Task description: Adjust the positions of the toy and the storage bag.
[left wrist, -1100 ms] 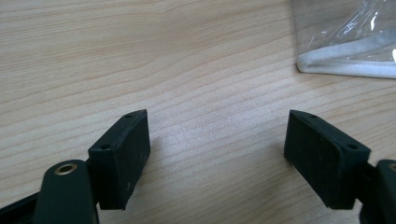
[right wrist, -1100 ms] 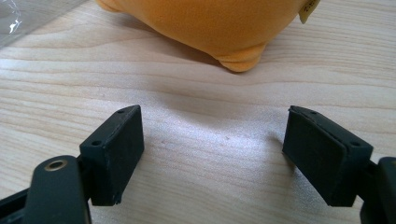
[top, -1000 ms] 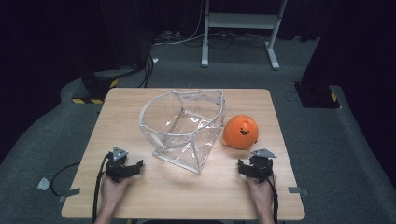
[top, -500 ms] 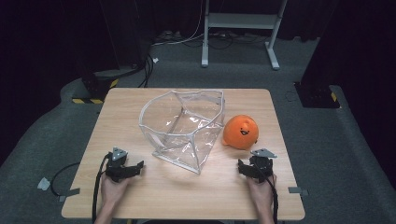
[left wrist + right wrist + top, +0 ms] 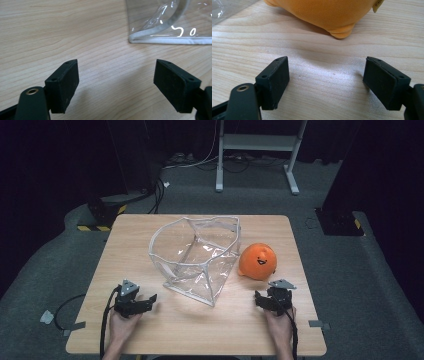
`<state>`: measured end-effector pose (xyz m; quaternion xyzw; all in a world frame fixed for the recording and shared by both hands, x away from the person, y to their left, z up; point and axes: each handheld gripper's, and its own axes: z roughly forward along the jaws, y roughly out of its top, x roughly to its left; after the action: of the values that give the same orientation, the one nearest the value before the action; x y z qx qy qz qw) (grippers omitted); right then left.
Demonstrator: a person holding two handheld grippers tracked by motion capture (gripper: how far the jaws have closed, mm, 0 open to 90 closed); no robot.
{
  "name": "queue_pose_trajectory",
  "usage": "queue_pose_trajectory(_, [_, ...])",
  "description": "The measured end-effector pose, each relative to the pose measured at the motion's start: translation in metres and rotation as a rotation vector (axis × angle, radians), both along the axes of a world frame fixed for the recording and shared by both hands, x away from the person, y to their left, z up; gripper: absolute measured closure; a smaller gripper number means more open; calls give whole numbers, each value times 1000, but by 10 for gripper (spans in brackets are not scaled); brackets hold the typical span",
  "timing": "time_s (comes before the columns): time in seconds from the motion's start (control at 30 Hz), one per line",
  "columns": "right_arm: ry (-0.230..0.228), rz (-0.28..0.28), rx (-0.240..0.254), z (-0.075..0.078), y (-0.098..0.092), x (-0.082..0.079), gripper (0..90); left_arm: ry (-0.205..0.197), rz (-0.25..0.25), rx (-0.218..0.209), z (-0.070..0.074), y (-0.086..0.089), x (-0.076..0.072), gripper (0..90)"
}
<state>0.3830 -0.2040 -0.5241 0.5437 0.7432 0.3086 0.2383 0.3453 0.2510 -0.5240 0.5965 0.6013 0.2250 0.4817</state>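
Orange plush toy (image 5: 324,12) lies directly ahead of my right gripper (image 5: 325,82), fingers apart and empty, as on my farther left gripper (image 5: 115,85).

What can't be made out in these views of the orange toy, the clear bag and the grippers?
- Orange plush toy: right gripper view, top cut off by the upper edge.
- Its tag: print too small to read.
- Clear plastic bag: left gripper view, just a corner, the rest cut off.
- Bag's far wall: high view, glare blurs it.
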Motion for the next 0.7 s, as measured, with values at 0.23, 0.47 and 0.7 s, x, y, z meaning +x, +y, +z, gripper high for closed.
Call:
queue_pose_trajectory(0.23, [0,1,0,0,0,0,210,-11,-38,-15,5,-8,-3,228])
queue_pose_trajectory(0.47, [-1,1,-1,0,0,0,211,-21,-50,-39,10,-12,-4,256])
queue_pose_trajectory(0.7, [-1,2,-1,0,0,0,215,-34,-74,-64,19,-16,-5,290])
